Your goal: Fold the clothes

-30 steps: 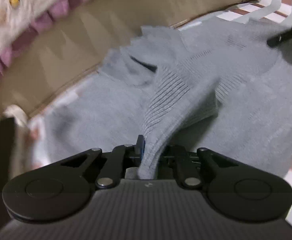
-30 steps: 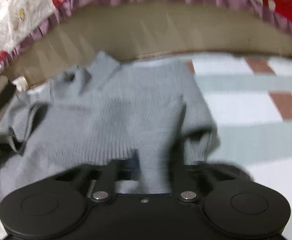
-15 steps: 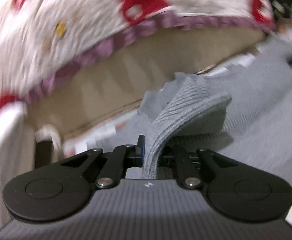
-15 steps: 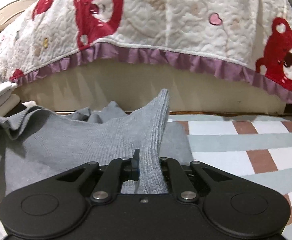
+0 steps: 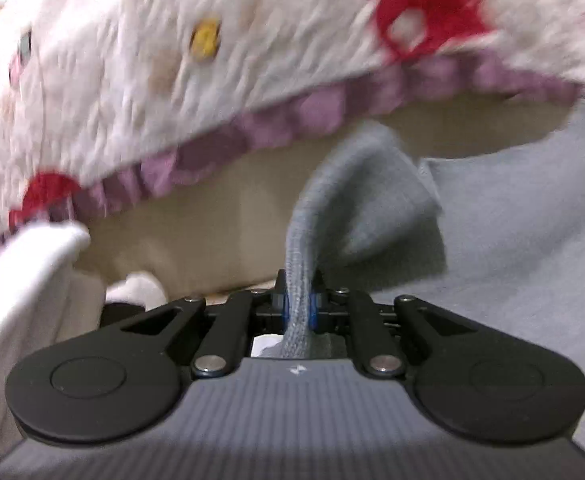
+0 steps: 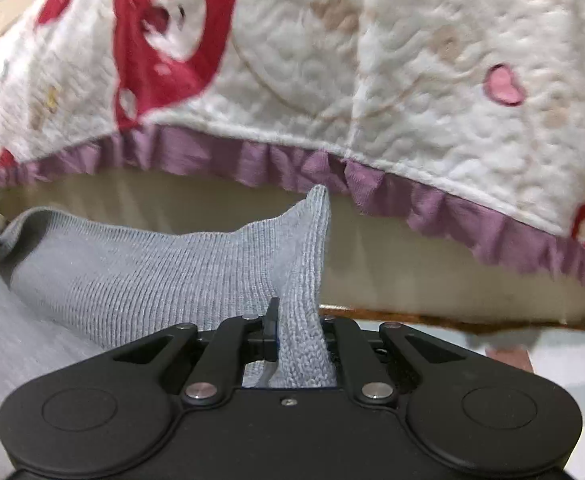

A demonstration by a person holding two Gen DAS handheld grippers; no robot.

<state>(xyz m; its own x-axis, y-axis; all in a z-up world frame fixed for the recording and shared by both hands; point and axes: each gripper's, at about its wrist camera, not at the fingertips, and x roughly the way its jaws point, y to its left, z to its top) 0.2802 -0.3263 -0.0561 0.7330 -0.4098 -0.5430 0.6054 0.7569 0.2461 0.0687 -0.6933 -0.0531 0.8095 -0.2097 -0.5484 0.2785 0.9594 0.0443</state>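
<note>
A grey knit sweater [image 5: 512, 240] fills the right of the left wrist view and the left of the right wrist view [image 6: 112, 264]. My left gripper [image 5: 298, 304] is shut on a ribbed edge of the sweater, which rises from the jaws as a fold. My right gripper [image 6: 296, 332] is shut on another ribbed edge of the sweater, which stands up in a peak before it. The sweater stretches between the two grippers. Its lower part is hidden behind both gripper bodies.
A white quilt with red bears and a purple frill [image 6: 372, 80] hangs over a beige bed side [image 6: 412, 264] close ahead; it also shows in the left wrist view [image 5: 172, 80]. A checked mat [image 6: 552, 364] lies at right. White cloth [image 5: 24, 280] is at left.
Both grippers have lifted their sweater edges and moved toward the bed; the quilt now fills the upper half of both views and the flat sweater has dropped out of sight.
</note>
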